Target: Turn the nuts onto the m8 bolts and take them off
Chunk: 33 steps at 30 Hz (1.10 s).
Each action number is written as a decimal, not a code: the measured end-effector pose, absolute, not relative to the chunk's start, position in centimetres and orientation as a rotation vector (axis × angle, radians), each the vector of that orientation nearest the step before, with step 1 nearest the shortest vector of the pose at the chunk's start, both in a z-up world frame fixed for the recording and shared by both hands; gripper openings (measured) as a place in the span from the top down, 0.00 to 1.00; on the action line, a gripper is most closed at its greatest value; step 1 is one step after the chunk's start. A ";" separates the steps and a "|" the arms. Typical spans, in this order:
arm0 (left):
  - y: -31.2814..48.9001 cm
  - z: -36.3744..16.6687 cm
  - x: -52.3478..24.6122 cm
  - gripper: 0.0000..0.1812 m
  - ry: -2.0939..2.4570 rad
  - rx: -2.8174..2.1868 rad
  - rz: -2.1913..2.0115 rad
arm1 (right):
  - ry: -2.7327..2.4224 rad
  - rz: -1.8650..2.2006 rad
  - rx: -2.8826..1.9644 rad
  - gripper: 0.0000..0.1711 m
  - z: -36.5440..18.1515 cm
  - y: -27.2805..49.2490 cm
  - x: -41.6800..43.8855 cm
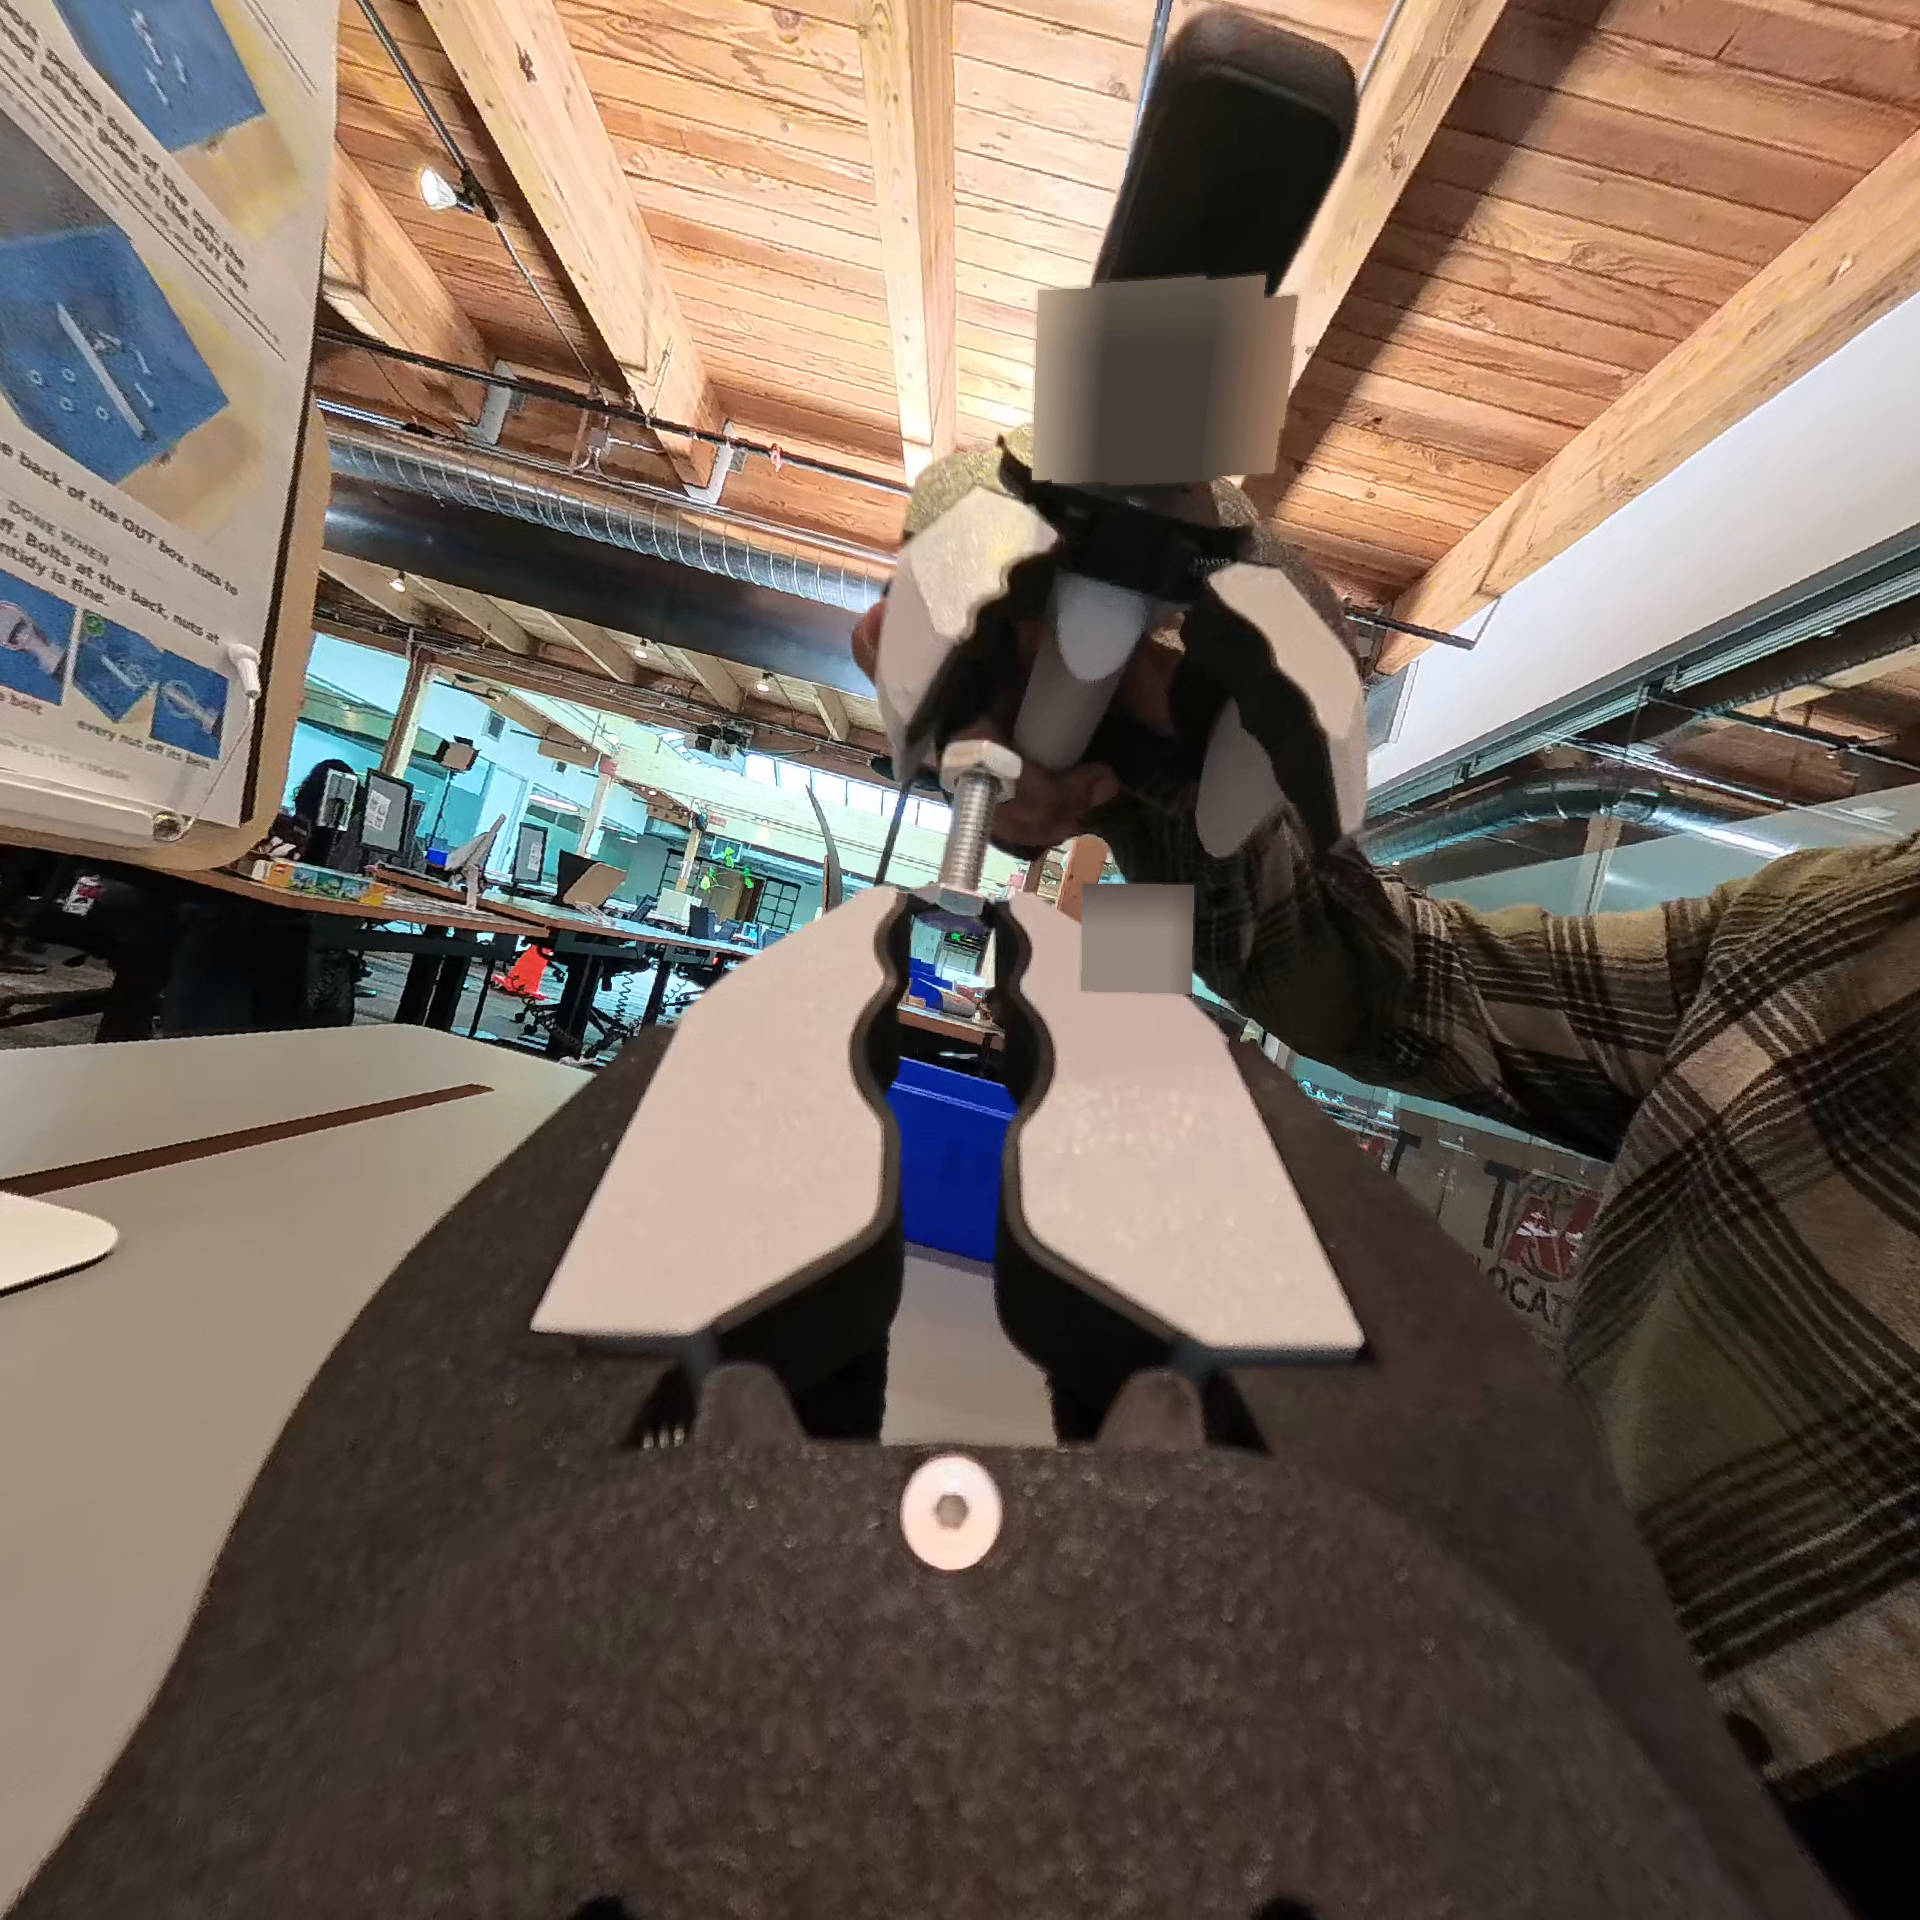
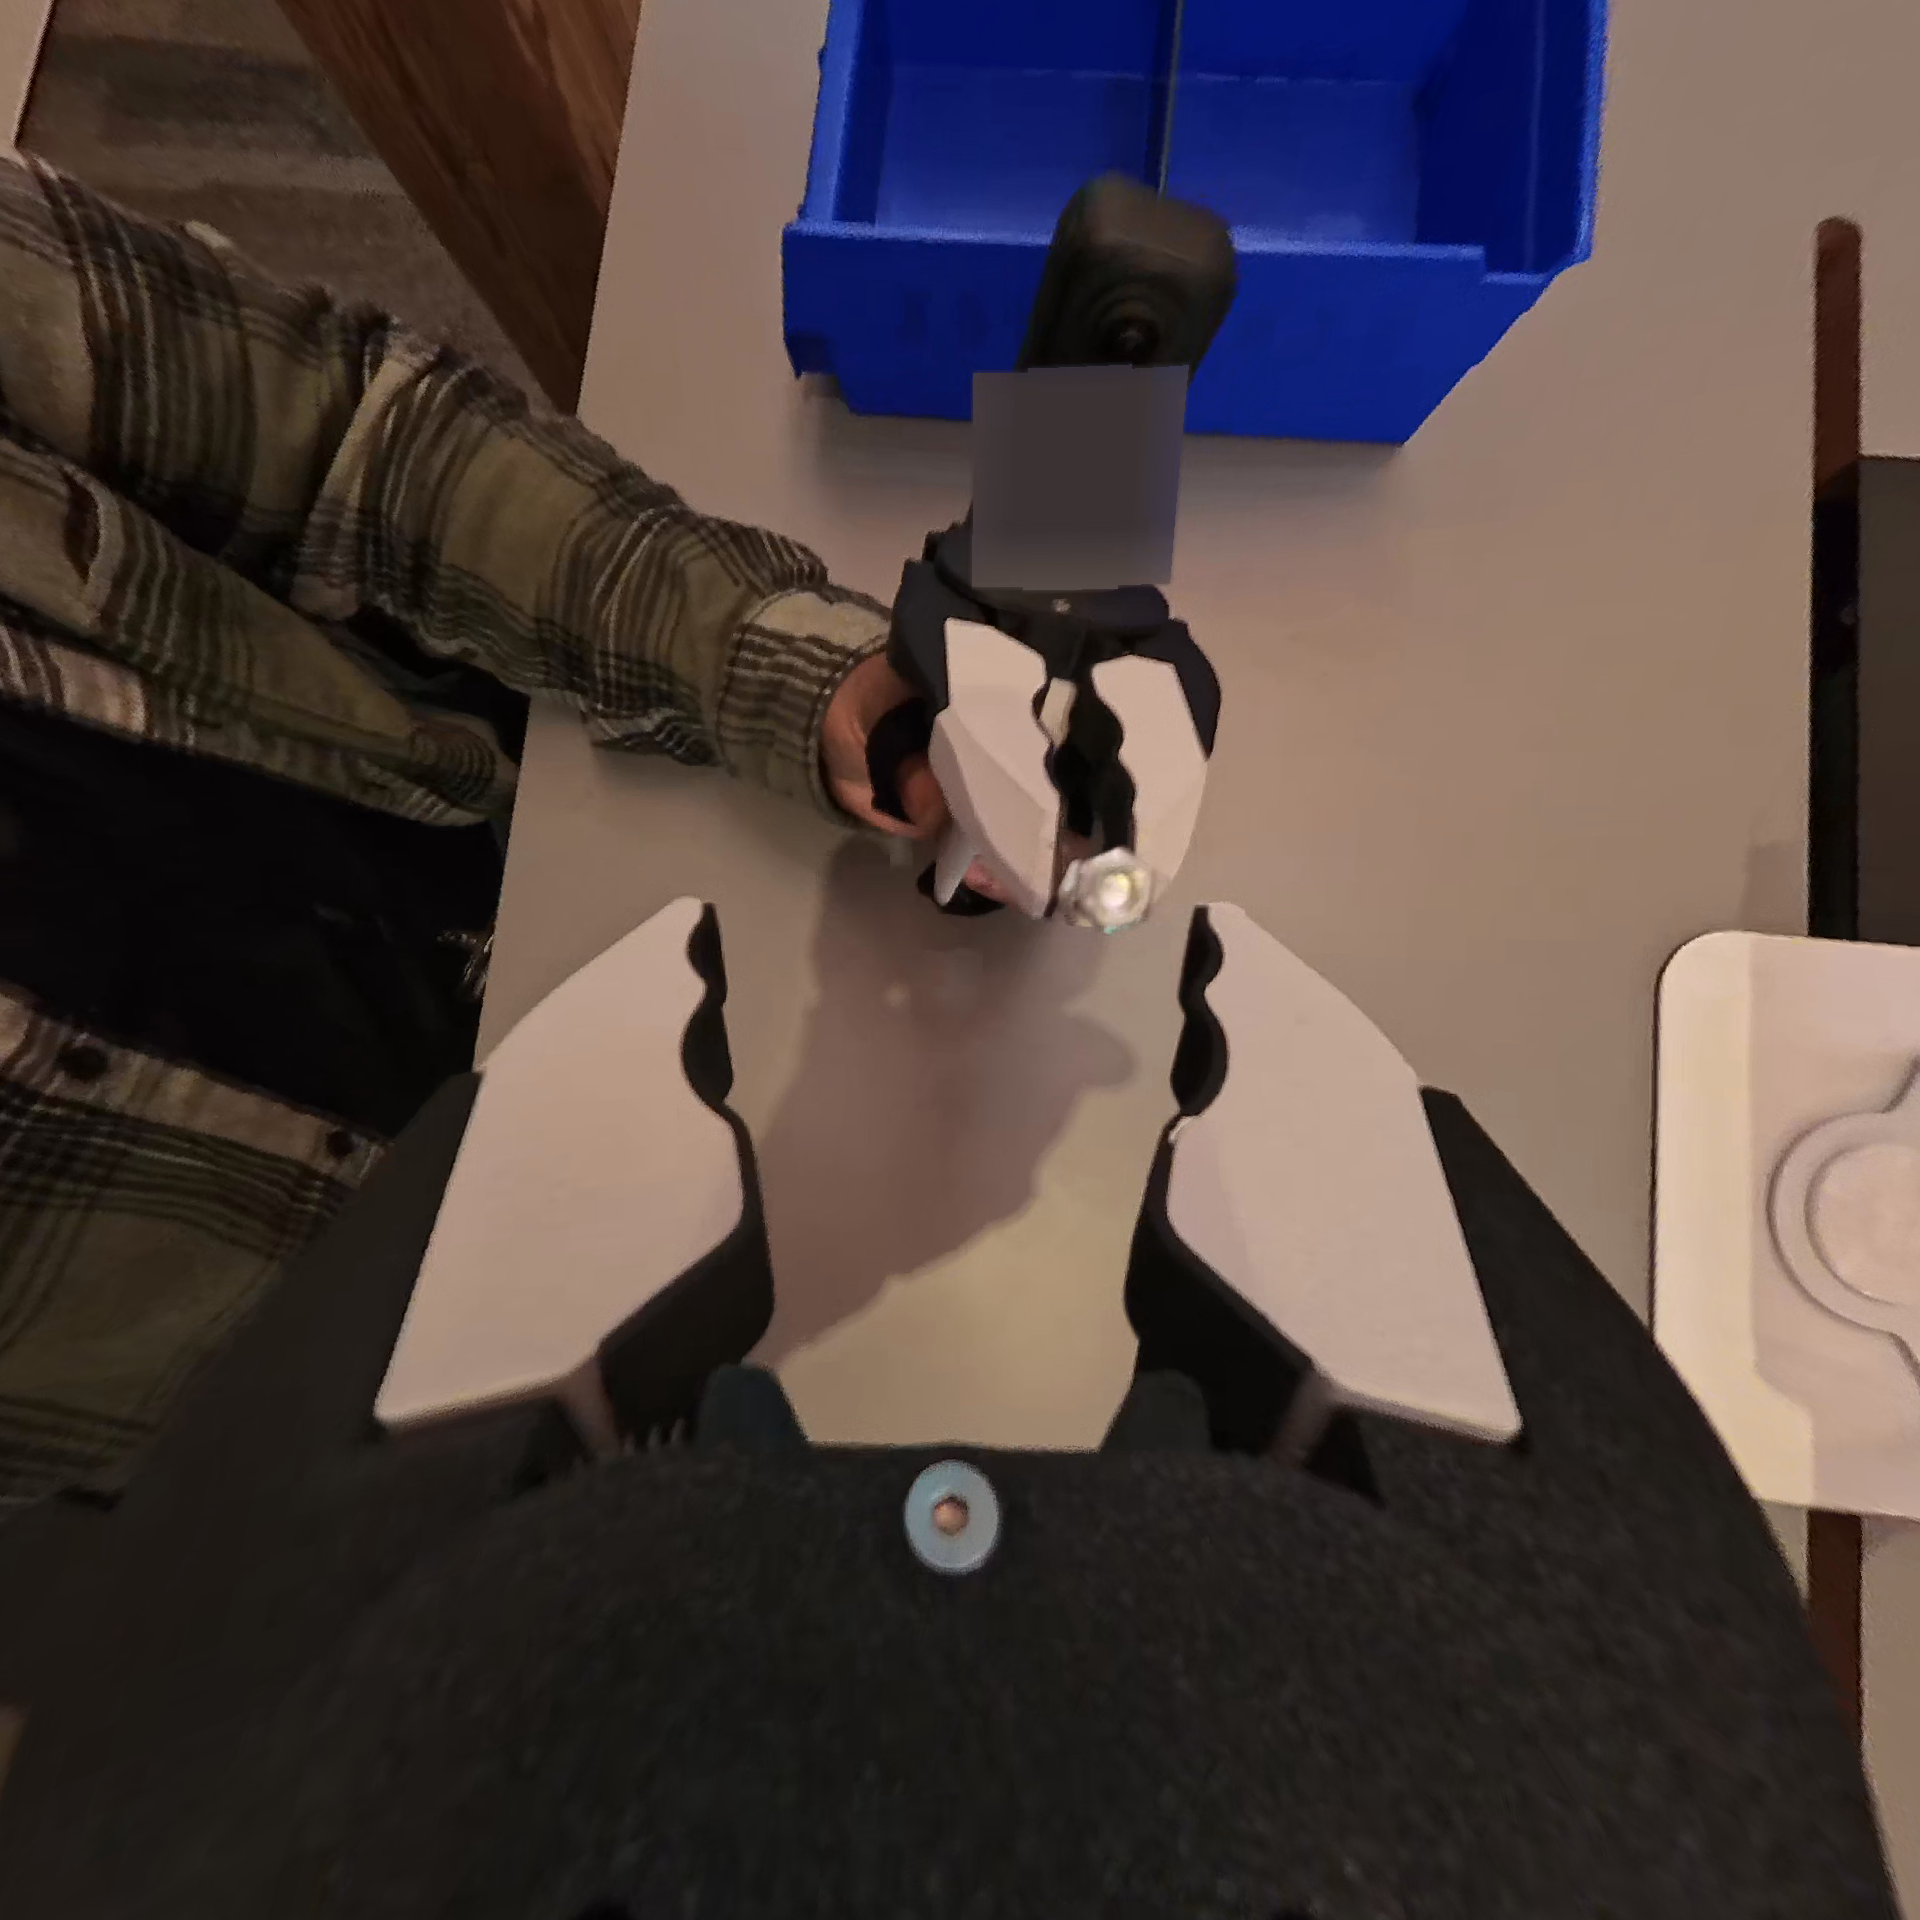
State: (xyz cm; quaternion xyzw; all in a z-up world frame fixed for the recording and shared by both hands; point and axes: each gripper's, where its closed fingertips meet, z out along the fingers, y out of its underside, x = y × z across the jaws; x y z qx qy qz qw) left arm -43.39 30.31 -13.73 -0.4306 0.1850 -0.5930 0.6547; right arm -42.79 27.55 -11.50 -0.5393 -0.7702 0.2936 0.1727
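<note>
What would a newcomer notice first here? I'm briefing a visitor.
The threaded bolt standing up from the shut left gripper, a nut at its top. Above it hangs the right gripper, jaws wide open. A blue bin sits beyond on the grey table.

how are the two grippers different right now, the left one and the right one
The left gripper has its jaws nearly closed on the head end of a bolt; the right gripper has its jaws wide apart, holding nothing. The left points upward, the right looks down at the table. Both share grey jaws on black bodies.
</note>
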 end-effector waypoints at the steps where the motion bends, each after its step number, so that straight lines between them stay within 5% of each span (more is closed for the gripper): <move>1: 30.3 -13.8 -43.3 0.92 0.424 -0.977 -1.347 | -2.176 0.861 -1.524 0.51 -11.4 27.4 -43.1; 33: 30.3 -13.9 -43.0 0.92 0.423 -0.986 -1.354 | -2.160 0.912 -1.560 0.47 -11.8 27.1 -43.1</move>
